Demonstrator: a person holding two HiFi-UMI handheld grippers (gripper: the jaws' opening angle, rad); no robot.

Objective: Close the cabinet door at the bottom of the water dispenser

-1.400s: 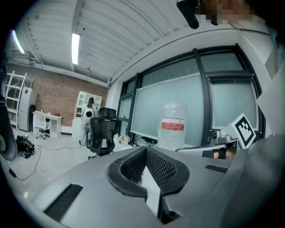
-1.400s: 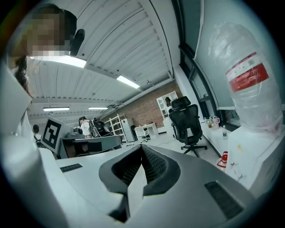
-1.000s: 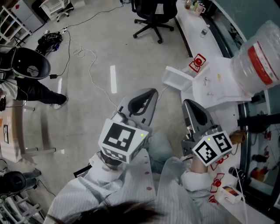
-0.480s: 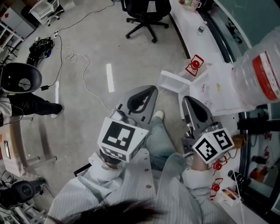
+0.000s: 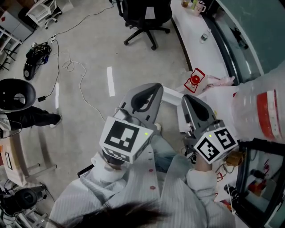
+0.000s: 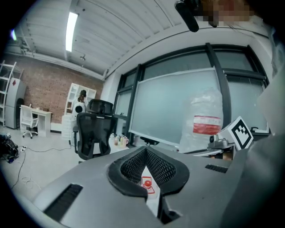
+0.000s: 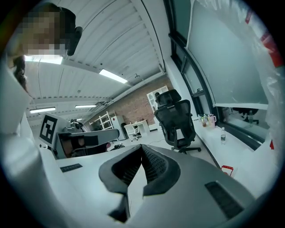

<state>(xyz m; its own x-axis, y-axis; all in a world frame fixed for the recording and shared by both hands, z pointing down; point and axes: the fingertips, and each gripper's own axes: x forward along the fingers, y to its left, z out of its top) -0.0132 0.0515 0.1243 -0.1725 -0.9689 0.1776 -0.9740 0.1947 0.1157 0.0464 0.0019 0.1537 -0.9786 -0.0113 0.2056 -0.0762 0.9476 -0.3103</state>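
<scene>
- My left hand-held gripper (image 5: 156, 87) is closed. In its own view (image 6: 146, 150) the two mesh pads meet at the tips, nothing is held between them, and only a narrow slit shows lower down
- Through that slit I see a red-and-white tag (image 6: 147, 183) lying on the white surface (image 5: 196, 40) ahead
- My right hand-held gripper (image 5: 186, 99) is closed too. In its own view (image 7: 141, 147) the pads are pressed together at the tips, and it grips nothing
- From the head view both are held out side by side in front of my chest, tips apart from each other, touching nothing I can make out
- The cabinet door (image 5: 171, 94) shows as a white panel swung out over the floor, and it appears between my two tips. It lies lower than they do, but I cannot tell by how much
- The big bottle (image 5: 262, 111) on top of the water dispenser stands just to the right of my right hand-held gripper. It also fills the right edge of that gripper's view (image 7: 267, 44)
- A black office chair (image 5: 144, 13) stands further ahead by the surface
</scene>
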